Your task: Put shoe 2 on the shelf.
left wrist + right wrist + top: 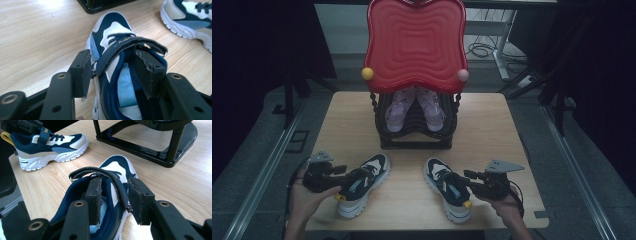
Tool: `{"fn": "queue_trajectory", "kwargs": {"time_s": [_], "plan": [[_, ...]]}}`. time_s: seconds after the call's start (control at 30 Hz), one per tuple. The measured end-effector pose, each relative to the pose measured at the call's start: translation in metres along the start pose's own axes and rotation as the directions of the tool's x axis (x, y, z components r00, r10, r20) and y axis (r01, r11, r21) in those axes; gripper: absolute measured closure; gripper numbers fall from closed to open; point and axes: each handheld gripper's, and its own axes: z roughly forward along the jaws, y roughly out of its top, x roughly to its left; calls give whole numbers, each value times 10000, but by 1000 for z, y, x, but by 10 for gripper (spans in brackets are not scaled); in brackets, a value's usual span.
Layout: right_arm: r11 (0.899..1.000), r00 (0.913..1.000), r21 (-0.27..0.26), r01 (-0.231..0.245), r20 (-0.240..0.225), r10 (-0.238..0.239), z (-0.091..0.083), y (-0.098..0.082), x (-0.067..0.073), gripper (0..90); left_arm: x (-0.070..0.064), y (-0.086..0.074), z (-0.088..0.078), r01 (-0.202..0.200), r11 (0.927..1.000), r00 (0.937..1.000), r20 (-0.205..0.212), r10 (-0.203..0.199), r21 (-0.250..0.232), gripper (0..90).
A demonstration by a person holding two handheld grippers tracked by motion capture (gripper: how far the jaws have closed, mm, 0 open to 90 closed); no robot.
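Two navy, white and beige sneakers lie on the wooden table (347,115), toes pointing away. My left gripper (354,179) reaches into the left sneaker (374,167) from behind. In the left gripper view the gripper (112,53) stands open, one jaw outside the shoe's side and the other inside its mouth, with the navy strap (125,45) arching across between them. My right gripper (460,182) is at the right sneaker (437,172). In its own view that gripper (115,181) is open, straddling the shoe's side wall and raised strap (100,171), pads clear of both.
A black shoe rack (414,142) stands mid-table behind the sneakers, holding a pink pair (414,107) under a red wavy top (414,40). Each gripper view shows the other sneaker (190,17) (50,145) off to one side. Table edges lie close behind both hands.
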Motion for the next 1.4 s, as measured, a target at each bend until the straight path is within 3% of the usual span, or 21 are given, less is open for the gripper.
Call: {"fn": "queue_trajectory", "kwargs": {"time_s": [0.17, 0.43, 0.6, 0.8, 0.9, 1.03, 1.17, 1.4], "plan": [[9999, 10000, 111, -24, 25, 24, 0, 0, -1, 627, 1, 1, 11, -129, 9986, 9998, -134, 136, 505, 524], [9965, 9996, 787, 269, 39, -272, 13, -1, 4, 598, 3, 2, 13, -110, 9986, 9999, 52, 107, 516, 612], [9943, 9999, 1059, 118, -25, -116, 20, 5, 1, 587, 3, 3, 13, -169, 9981, 9999, 19, 168, 591, 617], [9823, 9998, 1867, 183, -56, -176, 33, 11, -6, 593, 3, 3, 14, -160, 9976, 9999, 11, 160, 668, 614], [9787, 10000, 2054, -19, -82, 36, 42, 12, -7, 593, 6, 1, 15, -119, 9979, 9998, 145, 109, 642, 618], [9717, 9997, 2352, 206, 45, -223, 47, 14, -5, 616, 6, 0, 16, -86, 9980, 9998, 157, 76, 632, 635], [9609, 9949, 2644, 825, 350, -951, 48, 17, 2, 674, 3, -1, 16, -265, 9979, 9996, -66, 269, 587, 674], [9730, 9972, 2232, 593, 302, -677, 45, 13, 1, 708, 0, -2, 15, -377, 9978, 9987, -308, 395, 543, 719]]}}
